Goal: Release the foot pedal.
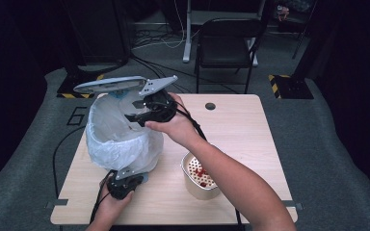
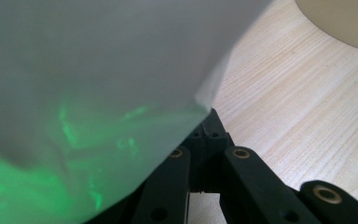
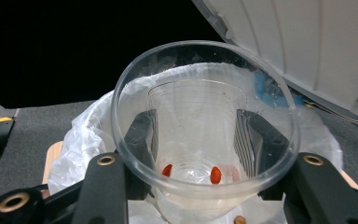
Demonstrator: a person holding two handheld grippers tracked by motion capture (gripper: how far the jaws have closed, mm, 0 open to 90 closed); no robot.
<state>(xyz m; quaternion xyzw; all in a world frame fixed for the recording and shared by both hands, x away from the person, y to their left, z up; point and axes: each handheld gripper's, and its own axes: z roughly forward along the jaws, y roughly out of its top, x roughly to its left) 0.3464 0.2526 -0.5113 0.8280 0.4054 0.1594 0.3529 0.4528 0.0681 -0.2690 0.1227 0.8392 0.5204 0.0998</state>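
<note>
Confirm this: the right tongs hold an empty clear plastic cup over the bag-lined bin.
Not quite: the clear plastic cup is not empty. The right gripper view shows two small red pieces at its bottom. The rest stands: the right tongs hold it over the bag-lined bin.

Obstacles: lined bin [image 1: 120, 139] with raised lid [image 1: 110, 84], table's left; beige container [image 1: 200, 180], near right. Open tabletop [image 1: 231, 130]: far right.

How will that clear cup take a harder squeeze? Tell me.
The cup looks thin-walled and see-through, so it would probably flex or crack under more pressure. The right hand-held gripper clamps its sides with the jaws, and the smooth plastic may slip. With just a few red bits inside, it is likely very light.
</note>
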